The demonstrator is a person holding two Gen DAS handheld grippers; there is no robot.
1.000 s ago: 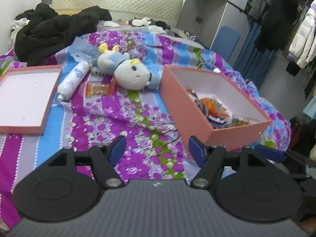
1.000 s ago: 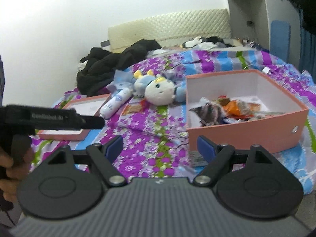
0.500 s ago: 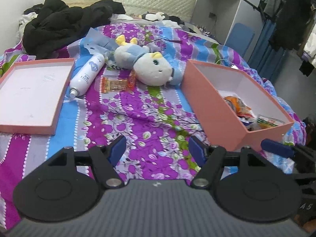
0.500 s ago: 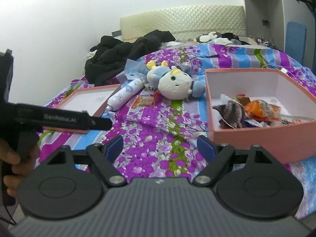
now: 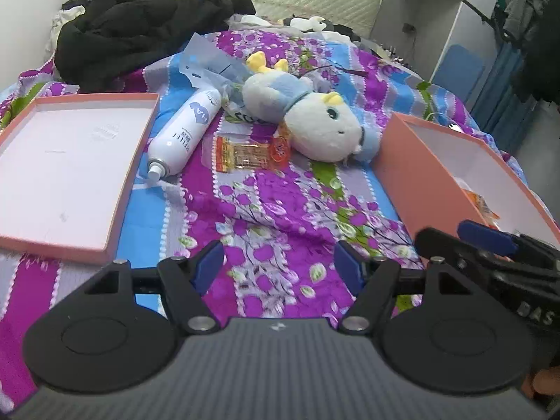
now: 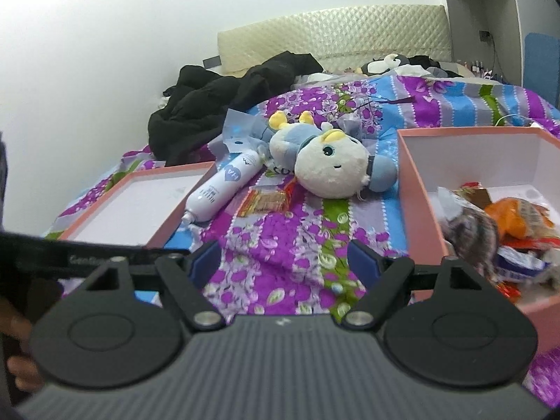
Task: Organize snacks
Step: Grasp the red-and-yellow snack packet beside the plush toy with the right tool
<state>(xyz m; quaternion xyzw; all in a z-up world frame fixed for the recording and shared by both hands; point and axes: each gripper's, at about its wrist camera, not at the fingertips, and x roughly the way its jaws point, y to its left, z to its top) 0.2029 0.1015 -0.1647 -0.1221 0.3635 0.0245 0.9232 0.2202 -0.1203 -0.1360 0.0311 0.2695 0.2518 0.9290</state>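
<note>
While a snack packet (image 5: pixel 250 154) lies on the floral bedspread (image 5: pixel 280 217) between a white bottle (image 5: pixel 185 129) and a plush toy (image 5: pixel 315 122), more snacks (image 6: pixel 507 227) fill the pink box (image 6: pixel 409 182). Both the left gripper (image 5: pixel 278 267) and right gripper (image 6: pixel 285 262) hover with fingers spread, empty, the right one's having just been closing slightly.

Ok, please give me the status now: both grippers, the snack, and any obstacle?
Left gripper open, empty. Right gripper open, empty, jaws just narrowed slightly. Snack packet loose on bedspread, outside pink box. Plush toy touches packet; spray bottle beside it.
</note>
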